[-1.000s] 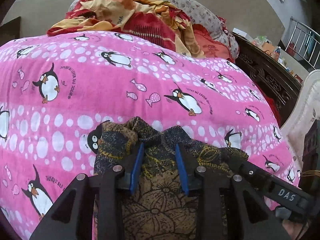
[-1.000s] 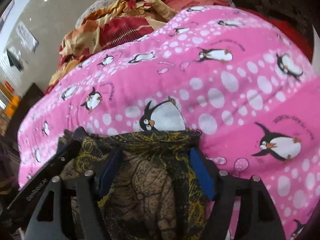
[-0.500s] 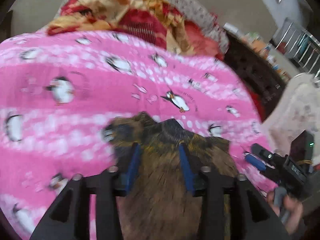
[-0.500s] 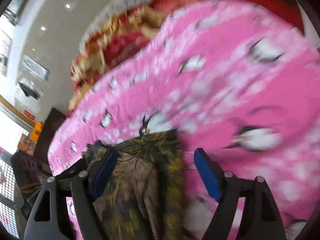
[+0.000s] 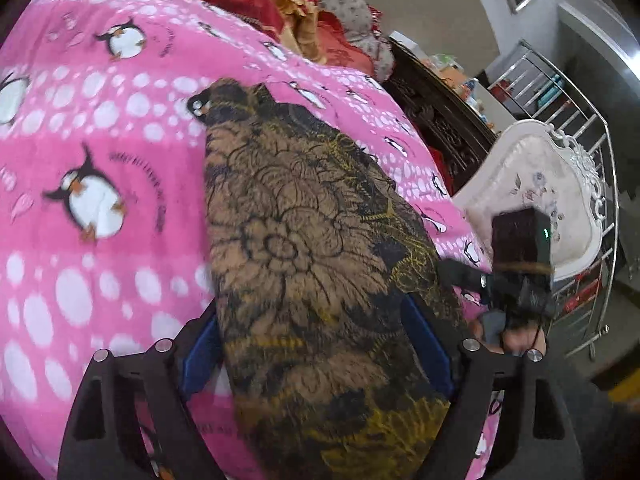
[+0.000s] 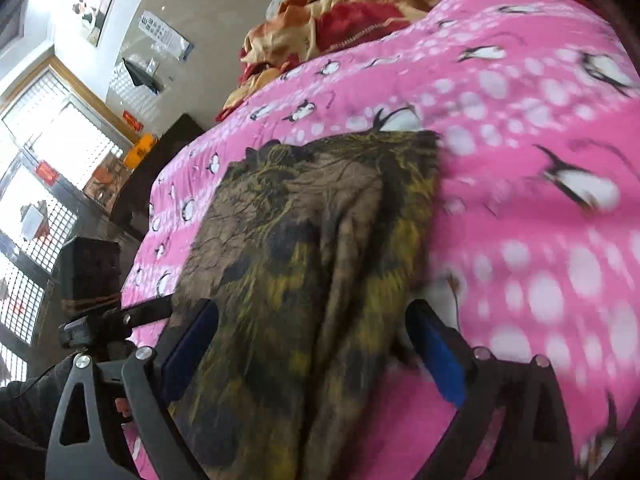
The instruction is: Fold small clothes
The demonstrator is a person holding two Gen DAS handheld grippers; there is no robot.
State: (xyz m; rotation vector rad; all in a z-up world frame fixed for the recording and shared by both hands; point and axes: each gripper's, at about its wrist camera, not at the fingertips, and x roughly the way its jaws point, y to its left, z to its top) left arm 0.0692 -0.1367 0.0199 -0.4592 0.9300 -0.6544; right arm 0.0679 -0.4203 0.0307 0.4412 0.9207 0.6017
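Both the left tool and the right tool are spreading their jaws off the brown patterned garment lying folded on the pink penguin blanket, so I'd be drawing them back low and straight, not snagging the fold.

Pink penguin bedspread, white ornate chair (right), barred windows.

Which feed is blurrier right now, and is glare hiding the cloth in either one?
Right wrist: heavier motion blur, cloth and blanket smeared; windows blown out, off the cloth. Left wrist: cloth print sharper, soft near the bottom; no glare.
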